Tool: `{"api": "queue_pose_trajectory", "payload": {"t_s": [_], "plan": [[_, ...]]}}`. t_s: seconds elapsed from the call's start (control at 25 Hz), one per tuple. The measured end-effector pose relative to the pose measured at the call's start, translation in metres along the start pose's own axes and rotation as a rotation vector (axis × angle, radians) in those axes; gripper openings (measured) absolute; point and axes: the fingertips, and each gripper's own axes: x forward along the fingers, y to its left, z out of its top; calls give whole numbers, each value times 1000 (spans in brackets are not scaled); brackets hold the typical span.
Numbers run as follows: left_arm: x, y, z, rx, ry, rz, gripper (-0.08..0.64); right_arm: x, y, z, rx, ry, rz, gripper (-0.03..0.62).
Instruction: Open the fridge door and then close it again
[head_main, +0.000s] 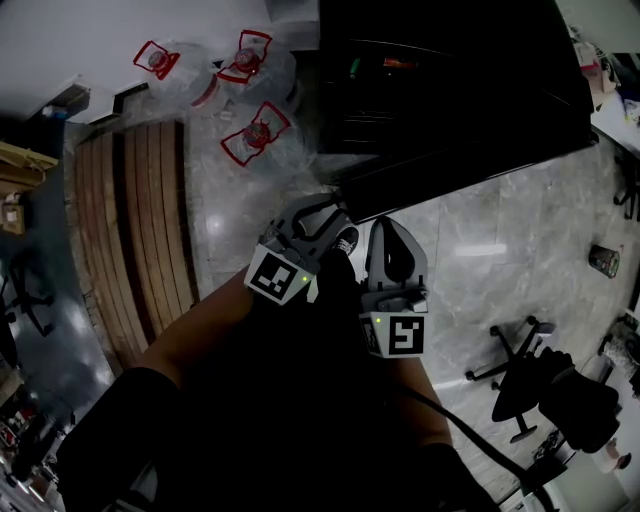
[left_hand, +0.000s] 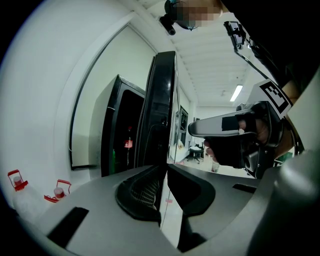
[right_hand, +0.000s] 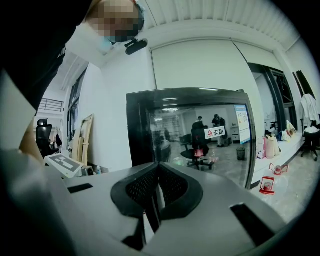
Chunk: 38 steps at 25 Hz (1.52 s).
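Fridge door (left_hand: 161, 100) hangs open right at my left gripper (left_hand: 164, 169), its jaws and my right gripper (right_hand: 157, 169) pressed together on nothing, so I'd nudge that edge home slowly.

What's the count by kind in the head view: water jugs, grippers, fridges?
water jugs: 3
grippers: 2, left gripper and right gripper
fridge: 1
Total: 6
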Motion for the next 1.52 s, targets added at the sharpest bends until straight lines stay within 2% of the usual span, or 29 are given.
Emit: {"api": "queue_pose_trajectory", "payload": {"t_s": [0.6, 0.84, 1.12, 1.24, 1.52], "plan": [[2, 4, 0, -35, 11, 21, 57, -1, 0, 1, -14, 30, 8, 15], [9, 33, 2, -31, 7, 88, 65, 3, -3, -3, -9, 35, 11, 15], [35, 90, 10, -9, 17, 176, 84, 19, -9, 0, 4, 29, 2, 15], [48, 111, 14, 31, 23, 203, 92, 23, -11, 3, 2, 28, 6, 15], [46, 115, 12, 53, 36, 276, 101, 25, -13, 6, 4, 11, 11, 15]]}}
